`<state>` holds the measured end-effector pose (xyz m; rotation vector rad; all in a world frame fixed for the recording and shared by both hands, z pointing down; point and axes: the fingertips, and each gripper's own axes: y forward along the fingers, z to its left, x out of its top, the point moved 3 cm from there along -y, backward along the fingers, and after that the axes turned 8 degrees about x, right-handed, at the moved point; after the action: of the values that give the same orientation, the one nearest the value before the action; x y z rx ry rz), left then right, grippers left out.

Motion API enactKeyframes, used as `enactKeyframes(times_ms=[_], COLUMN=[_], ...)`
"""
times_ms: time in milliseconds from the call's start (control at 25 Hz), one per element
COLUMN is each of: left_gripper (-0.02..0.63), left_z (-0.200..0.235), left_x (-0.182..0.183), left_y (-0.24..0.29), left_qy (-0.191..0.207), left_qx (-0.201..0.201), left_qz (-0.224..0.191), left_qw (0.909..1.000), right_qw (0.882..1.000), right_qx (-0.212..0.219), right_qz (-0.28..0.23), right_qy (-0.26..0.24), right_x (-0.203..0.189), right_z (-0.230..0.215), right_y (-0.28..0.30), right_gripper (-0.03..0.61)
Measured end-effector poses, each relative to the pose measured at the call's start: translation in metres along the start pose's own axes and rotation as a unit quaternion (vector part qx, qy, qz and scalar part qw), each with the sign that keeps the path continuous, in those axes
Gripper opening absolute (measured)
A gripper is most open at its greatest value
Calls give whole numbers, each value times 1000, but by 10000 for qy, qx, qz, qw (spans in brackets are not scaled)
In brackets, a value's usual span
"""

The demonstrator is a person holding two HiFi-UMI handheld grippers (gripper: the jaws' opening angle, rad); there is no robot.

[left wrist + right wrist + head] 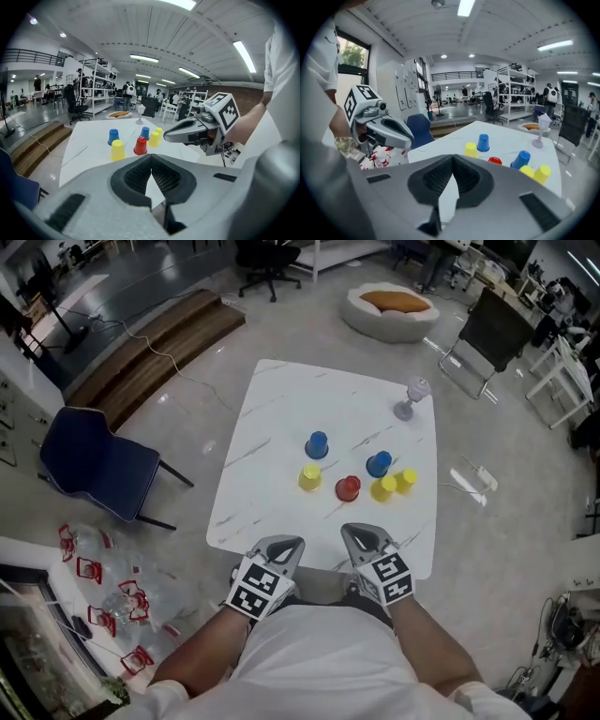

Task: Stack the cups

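Observation:
Several upturned cups stand on the white marble table (272, 399): a blue cup (317, 444), a yellow cup (309, 477), a red cup (348, 487), a second blue cup (378, 463) and two yellow cups (382, 487) (405, 480) close together. My left gripper (286, 543) and right gripper (359, 533) hover side by side over the table's near edge, both shut and empty, well short of the cups. In the left gripper view the red cup (140, 146) and a yellow cup (117, 150) are nearest. In the right gripper view the blue cup (483, 142) stands behind a yellow one (471, 150).
A clear goblet (410, 399) stands near the table's far right corner. A blue chair (94, 465) sits to the left, with red-and-clear clutter (103, 587) on the floor. A black chair (492, 334), a round cushion (389, 310) and wooden steps (155, 343) lie beyond.

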<state>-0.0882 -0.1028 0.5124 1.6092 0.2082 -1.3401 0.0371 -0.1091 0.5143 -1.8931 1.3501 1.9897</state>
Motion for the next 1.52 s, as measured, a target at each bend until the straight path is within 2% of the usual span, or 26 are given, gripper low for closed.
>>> enactKeyframes(times_ms=[120,280,360,520,680,880,1040,1120,1240,1360,1520], left_gripper=[9,9,9,9,9,9,9,9,9,9,9], left_z=[6,12,17,22,27,33,40,41,45,48,49], left_x=[2,3,-3,-14,-31,-53,-56,-56,-53,-47,-39], left_y=[2,0,-3,-23,-43,-57,-60,-59,-56,-52,-42], left_qy=[-196,-596,-688,-923,-1084,-1241,-1282,-1255,-1208,-1163,-1073], left_qx=[368,864,1076,1392,1683,1850,1871,1837,1776,1705,1539], left_qz=[-38,-105,-89,-37,102,250,237,228,211,184,148], left_qw=[9991,9944,9918,9859,9797,9745,9737,9747,9764,9783,9821], right_qw=[9980,9921,9883,9782,9713,9619,9588,9565,9587,9663,9626], right_qx=[229,555,573,480,520,613,553,499,484,599,852], right_qz=[191,477,637,1130,1634,2040,2190,2265,2097,1804,1859], right_qy=[-562,-1020,-1263,-1677,-1645,-1716,-1721,-1770,-1859,-1736,-1775], right_x=[15,25,29,34,27,19,15,13,23,29,3], right_z=[-15,-34,-45,-70,-88,-88,-92,-94,-89,-72,-35], right_y=[23,55,75,120,163,190,201,204,197,174,144], right_gripper=[8,19,56,183,234,270,258,219,215,215,216])
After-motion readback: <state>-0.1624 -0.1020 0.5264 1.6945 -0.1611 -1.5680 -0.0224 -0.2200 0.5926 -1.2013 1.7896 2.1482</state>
